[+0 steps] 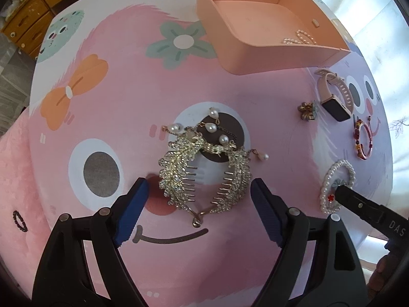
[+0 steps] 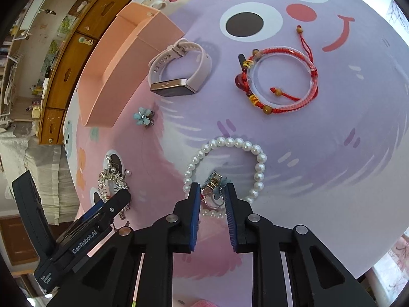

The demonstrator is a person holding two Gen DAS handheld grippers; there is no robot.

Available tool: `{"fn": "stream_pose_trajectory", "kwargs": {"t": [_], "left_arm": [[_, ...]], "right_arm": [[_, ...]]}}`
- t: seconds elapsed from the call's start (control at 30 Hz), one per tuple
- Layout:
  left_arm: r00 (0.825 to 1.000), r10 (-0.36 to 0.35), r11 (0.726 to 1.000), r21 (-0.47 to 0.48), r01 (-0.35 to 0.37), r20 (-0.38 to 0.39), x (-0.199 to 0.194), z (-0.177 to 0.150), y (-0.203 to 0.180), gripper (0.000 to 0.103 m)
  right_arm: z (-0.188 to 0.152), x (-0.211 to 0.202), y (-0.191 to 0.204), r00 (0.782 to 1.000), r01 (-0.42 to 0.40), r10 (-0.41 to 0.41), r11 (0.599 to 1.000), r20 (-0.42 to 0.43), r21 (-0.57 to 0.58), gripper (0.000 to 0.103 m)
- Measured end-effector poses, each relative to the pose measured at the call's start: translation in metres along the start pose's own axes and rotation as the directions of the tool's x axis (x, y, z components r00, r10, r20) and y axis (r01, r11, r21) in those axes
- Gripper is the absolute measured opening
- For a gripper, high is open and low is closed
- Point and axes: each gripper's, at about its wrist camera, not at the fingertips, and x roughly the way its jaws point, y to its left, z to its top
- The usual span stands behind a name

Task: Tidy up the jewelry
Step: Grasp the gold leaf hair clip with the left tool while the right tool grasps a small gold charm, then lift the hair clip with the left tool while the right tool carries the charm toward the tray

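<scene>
While spread wide, left gripper [image 1: 199, 194] straddles hair comb [image 1: 204, 168] on cartoon mat [image 1: 122, 107], pads clear of it. Right gripper [image 2: 211, 199], fingers narrowed around small flower charm [image 2: 216, 183] inside pearl bracelet [image 2: 226, 171]; cannot tell if clamped. Beyond: watch [image 2: 179, 73], red bracelet [image 2: 281, 81], blue flower [image 2: 144, 117], peach tray [image 1: 258, 25] holding pearls [image 1: 300, 38].

Bright daylight, apparently from the right, glares there; fisheye edges warp.
</scene>
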Motion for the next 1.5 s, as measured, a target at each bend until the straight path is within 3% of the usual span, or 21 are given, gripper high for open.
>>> {"fn": "stream_pose_trajectory", "kwargs": {"t": [0.03, 0.13, 0.47, 0.53, 0.57, 0.73, 1.03, 1.2, 1.23, 1.33, 1.5], "left_arm": [[1.000, 0.009, 1.000, 0.003, -0.009, 0.010, 0.001, 0.002, 0.000, 0.078], [0.999, 0.005, 0.999, 0.039, -0.007, 0.053, -0.004, 0.003, -0.003, 0.061], [0.997, -0.043, 0.999, 0.003, 0.043, 0.066, -0.010, 0.003, 0.011, 0.053], [0.994, -0.056, 0.998, -0.005, 0.057, 0.091, -0.018, -0.003, 0.012, 0.038], [0.994, -0.052, 0.999, -0.002, 0.053, 0.092, -0.021, -0.004, 0.013, 0.023], [0.995, -0.065, 0.998, 0.000, 0.065, 0.078, -0.023, -0.010, 0.016, 0.022], [0.985, -0.074, 0.997, 0.035, 0.070, 0.154, -0.044, -0.044, 0.037, 0.019], [0.972, -0.143, 0.990, 0.046, 0.136, 0.189, -0.067, -0.048, 0.037, 0.002], [0.972, -0.130, 0.991, 0.054, 0.121, 0.194, -0.072, -0.051, 0.037, 0.002], [0.972, -0.126, 0.989, 0.097, 0.109, 0.200, -0.078, -0.053, 0.034, 0.002], [0.967, -0.148, 0.988, 0.061, 0.138, 0.206, -0.086, -0.061, 0.038, 0.002]], "right_arm": [[0.001, 0.000, 0.001, 1.000, -0.002, 0.002, 1.000, 0.004, -0.004, 0.018], [-0.003, -0.004, -0.005, 1.000, -0.001, 0.002, 1.000, 0.011, -0.016, 0.018], [-0.010, -0.020, -0.009, 0.999, -0.029, 0.030, 1.000, 0.041, -0.006, 0.017], [-0.012, -0.028, -0.007, 0.998, -0.038, 0.038, 0.999, 0.054, -0.016, 0.017], [-0.015, -0.033, -0.006, 0.997, -0.041, 0.043, 0.999, 0.063, -0.024, 0.017], [-0.030, -0.055, -0.002, 0.993, -0.051, 0.057, 0.997, 0.100, -0.060, 0.017], [-0.080, -0.093, 0.002, 0.983, -0.052, 0.073, 0.990, 0.168, -0.129, 0.017], [-0.105, -0.110, 0.004, 0.977, -0.050, 0.084, 0.984, 0.195, -0.172, 0.017], [-0.110, -0.114, 0.006, 0.976, -0.045, 0.083, 0.982, 0.203, -0.183, 0.017], [-0.115, -0.119, 0.011, 0.971, -0.045, 0.093, 0.976, 0.221, -0.214, 0.017], [-0.111, -0.130, 0.021, 0.966, -0.035, 0.103, 0.961, 0.239, -0.274, 0.017]]}}
